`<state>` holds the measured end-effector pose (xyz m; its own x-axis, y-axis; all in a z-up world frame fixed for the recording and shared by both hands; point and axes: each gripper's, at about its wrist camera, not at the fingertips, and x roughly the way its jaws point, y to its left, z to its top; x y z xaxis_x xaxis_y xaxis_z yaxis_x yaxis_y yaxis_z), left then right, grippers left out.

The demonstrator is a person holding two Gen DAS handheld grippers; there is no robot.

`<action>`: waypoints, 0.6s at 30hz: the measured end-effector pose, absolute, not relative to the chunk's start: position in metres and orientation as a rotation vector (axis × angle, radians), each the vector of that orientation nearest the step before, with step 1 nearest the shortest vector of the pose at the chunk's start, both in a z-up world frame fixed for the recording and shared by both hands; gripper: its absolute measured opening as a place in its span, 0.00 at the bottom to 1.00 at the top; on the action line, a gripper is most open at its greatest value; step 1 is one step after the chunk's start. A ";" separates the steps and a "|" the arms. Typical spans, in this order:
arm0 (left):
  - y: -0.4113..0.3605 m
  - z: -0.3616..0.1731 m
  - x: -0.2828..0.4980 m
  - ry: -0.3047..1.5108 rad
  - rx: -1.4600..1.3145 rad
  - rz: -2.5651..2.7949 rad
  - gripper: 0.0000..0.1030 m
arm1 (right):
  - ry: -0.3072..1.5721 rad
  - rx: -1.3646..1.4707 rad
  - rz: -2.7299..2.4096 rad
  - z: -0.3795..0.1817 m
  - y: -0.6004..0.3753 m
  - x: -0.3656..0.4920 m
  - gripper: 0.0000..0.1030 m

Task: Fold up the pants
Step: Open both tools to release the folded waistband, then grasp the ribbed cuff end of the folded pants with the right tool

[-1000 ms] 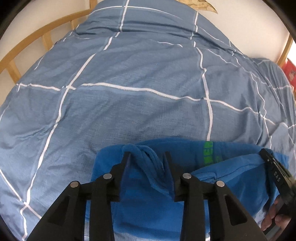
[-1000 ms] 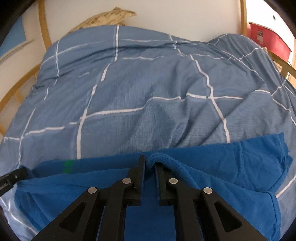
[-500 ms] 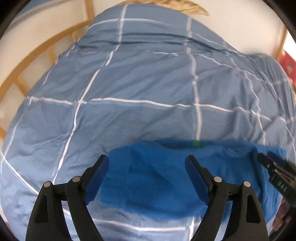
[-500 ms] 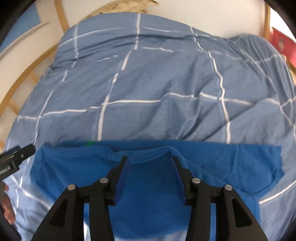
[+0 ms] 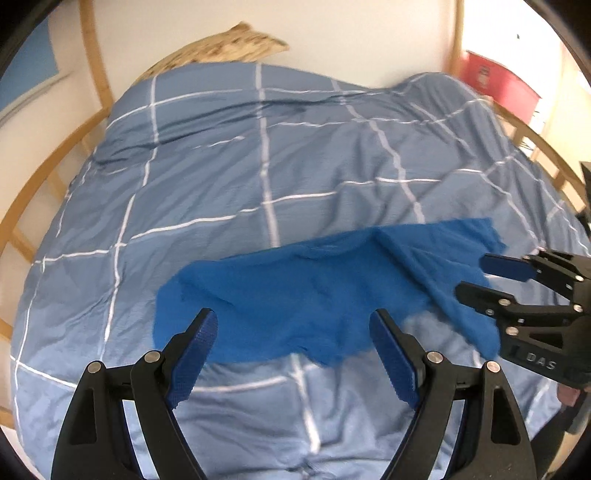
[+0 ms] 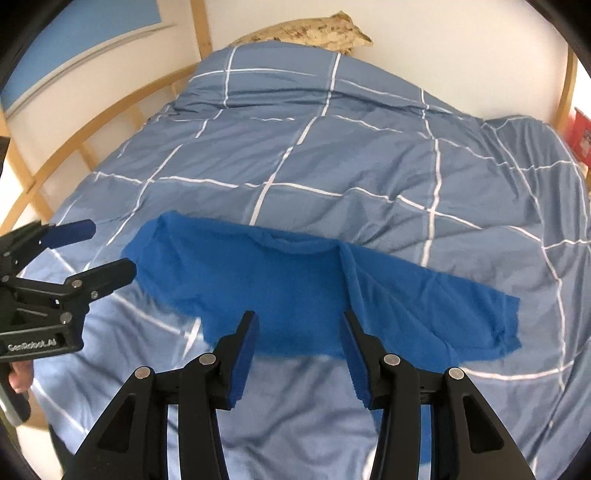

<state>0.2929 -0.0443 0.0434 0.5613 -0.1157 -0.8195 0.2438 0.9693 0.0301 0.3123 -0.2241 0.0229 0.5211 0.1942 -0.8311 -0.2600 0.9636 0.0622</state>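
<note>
The blue pants (image 5: 314, 291) lie folded in a long flat band across the blue checked duvet; they also show in the right wrist view (image 6: 314, 291). My left gripper (image 5: 293, 350) is open and empty, raised just in front of the pants' near edge. It shows from the side in the right wrist view (image 6: 107, 251). My right gripper (image 6: 299, 350) is open and empty, raised in front of the pants' near edge. It shows from the side in the left wrist view (image 5: 476, 277), at the pants' right end.
The duvet (image 5: 258, 166) covers the whole bed. A wooden bed frame (image 6: 92, 129) runs along the left and far sides. A tan pillow (image 6: 314, 33) lies at the head. A red box (image 5: 498, 85) stands at the far right.
Both grippers let go of the pants, opened wide, and pulled back and up. The pants now lie flat on the duvet.
</note>
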 end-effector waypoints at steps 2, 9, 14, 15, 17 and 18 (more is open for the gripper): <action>-0.057 0.048 0.278 0.933 0.157 -0.231 0.82 | 0.975 -0.075 0.275 0.027 -0.235 0.298 0.45; -0.102 0.028 0.239 0.919 0.187 -0.296 0.83 | 0.960 -0.099 0.257 0.015 -0.272 0.254 0.45; -0.131 0.001 0.225 0.928 0.204 -0.354 0.83 | 0.986 -0.093 0.258 -0.010 -0.299 0.232 0.45; -0.135 -0.004 0.223 0.931 0.209 -0.361 0.83 | 0.991 -0.090 0.256 -0.016 -0.303 0.229 0.45; -0.146 -0.015 0.220 0.940 0.223 -0.376 0.83 | 1.003 -0.087 0.257 -0.026 -0.309 0.225 0.45; -0.149 -0.018 0.218 0.939 0.229 -0.378 0.83 | 1.011 -0.088 0.254 -0.032 -0.312 0.223 0.45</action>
<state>0.2180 -0.1491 -0.0178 0.5316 -0.2159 -0.8190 0.4122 0.9107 0.0275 0.2230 -0.3124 -0.0321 0.5046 0.1698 -0.8465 -0.2507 0.9670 0.0446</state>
